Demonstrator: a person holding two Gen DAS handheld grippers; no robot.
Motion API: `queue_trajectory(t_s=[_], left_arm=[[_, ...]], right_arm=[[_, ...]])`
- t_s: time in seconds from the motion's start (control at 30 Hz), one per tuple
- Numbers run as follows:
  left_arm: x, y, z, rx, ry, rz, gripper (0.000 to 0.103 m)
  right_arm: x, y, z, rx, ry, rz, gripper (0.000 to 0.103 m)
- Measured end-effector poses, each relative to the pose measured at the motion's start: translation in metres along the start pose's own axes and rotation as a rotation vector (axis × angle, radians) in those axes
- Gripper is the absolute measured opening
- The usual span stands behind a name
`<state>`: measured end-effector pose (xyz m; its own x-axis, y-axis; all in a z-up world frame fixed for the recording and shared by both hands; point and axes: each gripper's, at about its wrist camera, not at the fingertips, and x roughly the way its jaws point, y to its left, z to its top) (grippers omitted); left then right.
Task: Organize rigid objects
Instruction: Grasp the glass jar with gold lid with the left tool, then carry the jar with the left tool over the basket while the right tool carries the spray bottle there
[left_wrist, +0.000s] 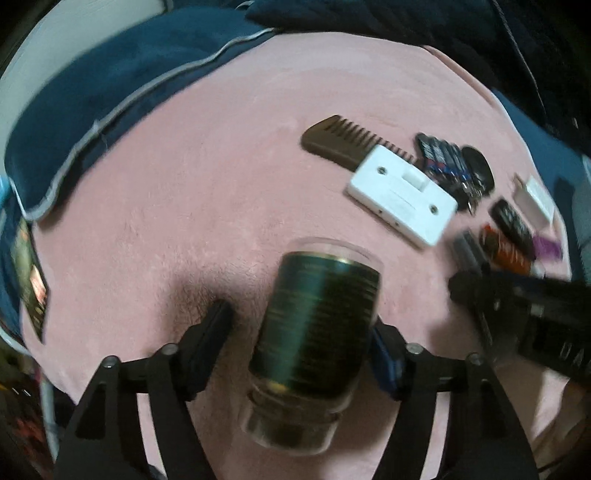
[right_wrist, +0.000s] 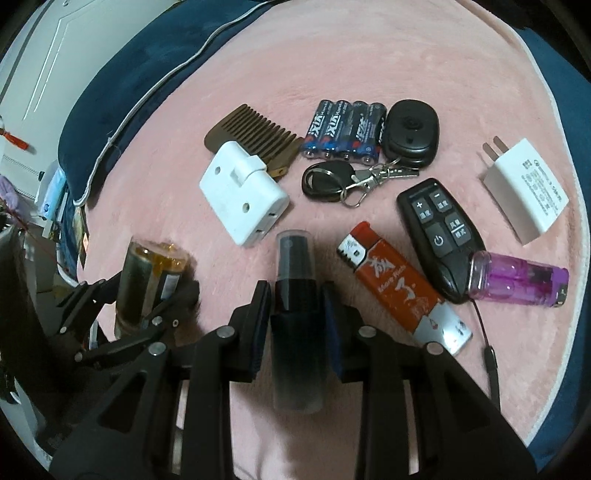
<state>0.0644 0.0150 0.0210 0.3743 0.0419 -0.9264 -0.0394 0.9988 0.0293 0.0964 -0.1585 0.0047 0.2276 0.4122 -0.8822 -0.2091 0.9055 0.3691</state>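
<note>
My left gripper (left_wrist: 299, 321) stands open around a dark green labelled jar (left_wrist: 317, 332) lying on the pink mat (left_wrist: 184, 184); its left finger is clear of the jar, its right finger is close beside it. The jar also shows in the right wrist view (right_wrist: 147, 280). My right gripper (right_wrist: 295, 299) has a black spray bottle (right_wrist: 295, 295) between its pads; the pads sit close on both sides, a thin gap showing.
On the mat lie a brown comb (right_wrist: 255, 129), a white switch box (right_wrist: 243, 192), batteries (right_wrist: 343, 129), key fobs (right_wrist: 410, 129), a black remote (right_wrist: 439, 229), an orange lighter (right_wrist: 395, 284), a purple lighter (right_wrist: 517, 280) and a white charger (right_wrist: 524, 192). A blue cushion (left_wrist: 92, 103) borders the left.
</note>
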Motion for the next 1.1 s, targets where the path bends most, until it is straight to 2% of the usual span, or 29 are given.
queue_trajectory(t_s=[0.03,0.07,0.1,0.17,0.43,0.83,0.9,1.1], left_arm=[[-0.001,0.004,0.0,-0.02,0.005,-0.012,0.072],[-0.002,0.005,0.001,-0.027,0.007,-0.018,0.068],[-0.004,0.006,0.001,-0.03,0.012,-0.022,0.056],[-0.009,0.006,0.002,-0.028,0.023,-0.022,0.051],[-0.046,-0.015,-0.012,0.001,-0.014,-0.038,0.051],[-0.092,-0.077,-0.002,0.124,-0.085,-0.071,0.051],[-0.097,-0.085,-0.001,0.134,-0.094,-0.077,0.051],[-0.123,-0.137,0.011,0.21,-0.143,-0.134,0.051]], right_arm=[[0.0,0.003,-0.001,-0.018,-0.007,-0.012,0.03],[-0.001,0.005,-0.002,-0.035,-0.011,-0.024,0.027],[-0.002,0.007,-0.003,-0.05,-0.018,-0.034,0.027],[-0.008,0.007,-0.005,-0.048,-0.031,-0.019,0.027],[-0.047,-0.002,-0.015,0.001,-0.12,0.097,0.027],[-0.106,-0.035,-0.028,0.141,-0.302,0.174,0.027],[-0.116,-0.042,-0.032,0.171,-0.34,0.166,0.027],[-0.154,-0.073,-0.047,0.29,-0.503,0.057,0.027]])
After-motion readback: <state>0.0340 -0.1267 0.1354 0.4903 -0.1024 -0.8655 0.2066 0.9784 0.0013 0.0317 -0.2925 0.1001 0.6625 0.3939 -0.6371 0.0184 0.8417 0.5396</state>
